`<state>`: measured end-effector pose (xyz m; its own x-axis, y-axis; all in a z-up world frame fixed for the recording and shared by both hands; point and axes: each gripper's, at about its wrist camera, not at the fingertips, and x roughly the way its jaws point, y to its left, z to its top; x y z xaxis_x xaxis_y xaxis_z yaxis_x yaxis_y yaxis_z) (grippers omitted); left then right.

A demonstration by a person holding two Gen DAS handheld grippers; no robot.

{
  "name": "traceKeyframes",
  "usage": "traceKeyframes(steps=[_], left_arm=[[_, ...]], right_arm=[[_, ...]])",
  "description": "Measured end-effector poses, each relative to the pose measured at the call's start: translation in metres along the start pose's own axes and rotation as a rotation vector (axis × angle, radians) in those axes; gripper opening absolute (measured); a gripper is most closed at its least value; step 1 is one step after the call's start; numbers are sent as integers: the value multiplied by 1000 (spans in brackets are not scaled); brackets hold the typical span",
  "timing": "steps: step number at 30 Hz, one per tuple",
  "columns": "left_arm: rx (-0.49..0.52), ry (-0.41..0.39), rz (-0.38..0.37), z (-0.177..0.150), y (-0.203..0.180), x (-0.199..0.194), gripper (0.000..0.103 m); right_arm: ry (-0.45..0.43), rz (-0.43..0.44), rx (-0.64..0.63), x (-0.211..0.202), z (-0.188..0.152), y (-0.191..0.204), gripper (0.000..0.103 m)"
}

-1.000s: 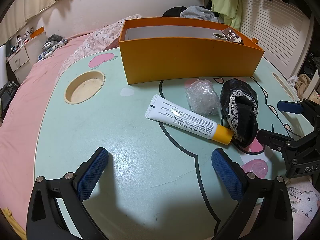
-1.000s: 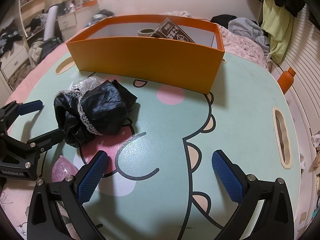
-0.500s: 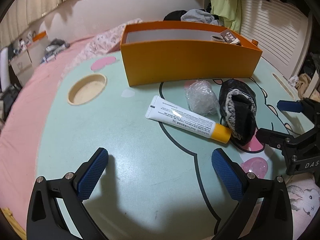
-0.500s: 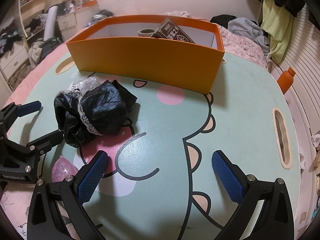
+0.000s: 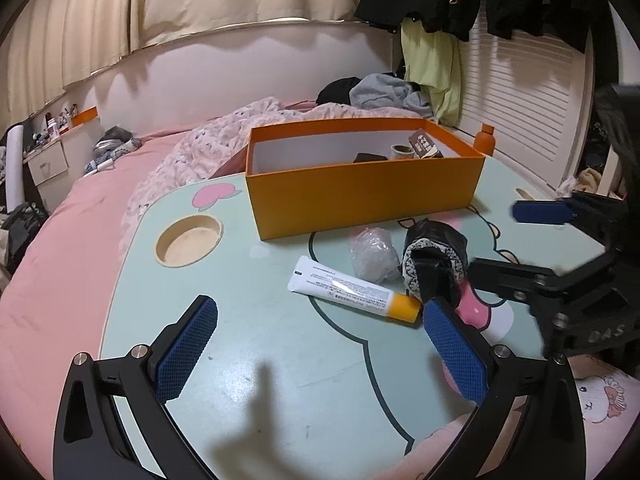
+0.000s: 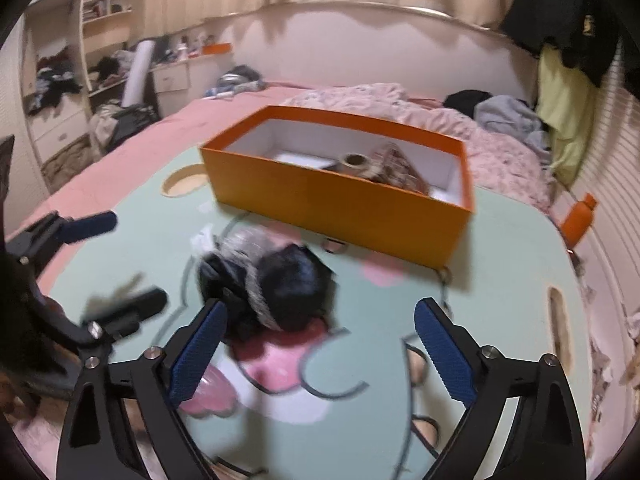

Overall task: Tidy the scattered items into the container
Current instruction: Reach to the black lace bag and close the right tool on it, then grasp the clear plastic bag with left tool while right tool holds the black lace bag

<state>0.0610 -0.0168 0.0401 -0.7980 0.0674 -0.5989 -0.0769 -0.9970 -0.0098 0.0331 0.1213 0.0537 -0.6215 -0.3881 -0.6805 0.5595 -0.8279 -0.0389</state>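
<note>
An orange box (image 5: 360, 196) stands at the back of the mint table (image 5: 280, 360), also in the right wrist view (image 6: 340, 196), with a tape roll (image 6: 354, 160) and a packet inside. In front of it lie a white tube with a yellow cap (image 5: 352, 290), a crumpled clear plastic bag (image 5: 372, 254) and a black lace-trimmed bundle (image 5: 436, 264), which also shows in the right wrist view (image 6: 280, 288). My left gripper (image 5: 320, 344) is open and empty, short of the tube. My right gripper (image 6: 320, 344) is open and empty, just short of the bundle.
A round cup recess (image 5: 188, 240) sits at the table's left. An orange bottle (image 6: 578, 216) stands beyond the right edge. A slot handle (image 6: 560, 320) is cut at the table's right. Pink bedding and clothes surround the table.
Both grippers have risen and tilted up, so the box interior and room show. The right gripper has shifted left toward the black bundle; its view is motion-blurred.
</note>
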Motion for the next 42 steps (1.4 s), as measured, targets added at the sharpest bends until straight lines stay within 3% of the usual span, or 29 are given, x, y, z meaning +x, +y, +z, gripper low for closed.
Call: traceKeyframes(steps=[4, 5, 6, 8, 10, 16, 19, 21, 23, 27, 30, 32, 34, 37, 42], left_arm=[[-56, 2, -23, -2, 11, 1, 103], [-65, -1, -24, -2, 13, 0, 103], [-73, -4, -25, -2, 15, -1, 103], [-79, -8, -20, -2, 16, -1, 103], [-81, -3, -19, -2, 16, 0, 103], [-88, 4, -84, 14, 17, 7, 103], [-42, 3, -111, 32, 9, 18, 100], [25, 38, -94, 40, -1, 30, 71], [96, 80, -76, 45, -13, 44, 54], [196, 125, -99, 52, -33, 61, 50], [226, 186, -142, 53, -41, 75, 50], [236, 203, -126, 53, -43, 82, 50], [238, 199, -113, 52, -44, 84, 31], [216, 164, -97, 52, -41, 76, 31], [106, 24, -107, 55, -21, 30, 31]], right_arm=[[78, 100, 48, 23, 11, -2, 94], [102, 115, 65, 29, 12, -3, 90], [123, 123, 81, 36, 12, -4, 85], [154, 139, 104, 42, 9, -7, 48], [125, 145, 146, 35, 4, -14, 43], [-80, 129, 332, -13, -16, -51, 42], [-96, 133, 395, -19, -24, -64, 42], [-82, 146, 411, -18, -24, -67, 42], [-66, 149, 408, -16, -23, -66, 43], [-62, 147, 388, -13, -20, -60, 43], [-59, 145, 383, -13, -22, -58, 44], [-56, 144, 383, -12, -22, -57, 44], [-55, 142, 383, -11, -22, -56, 44], [-60, 138, 379, -11, -22, -56, 44], [-66, 130, 354, -10, -23, -53, 44]])
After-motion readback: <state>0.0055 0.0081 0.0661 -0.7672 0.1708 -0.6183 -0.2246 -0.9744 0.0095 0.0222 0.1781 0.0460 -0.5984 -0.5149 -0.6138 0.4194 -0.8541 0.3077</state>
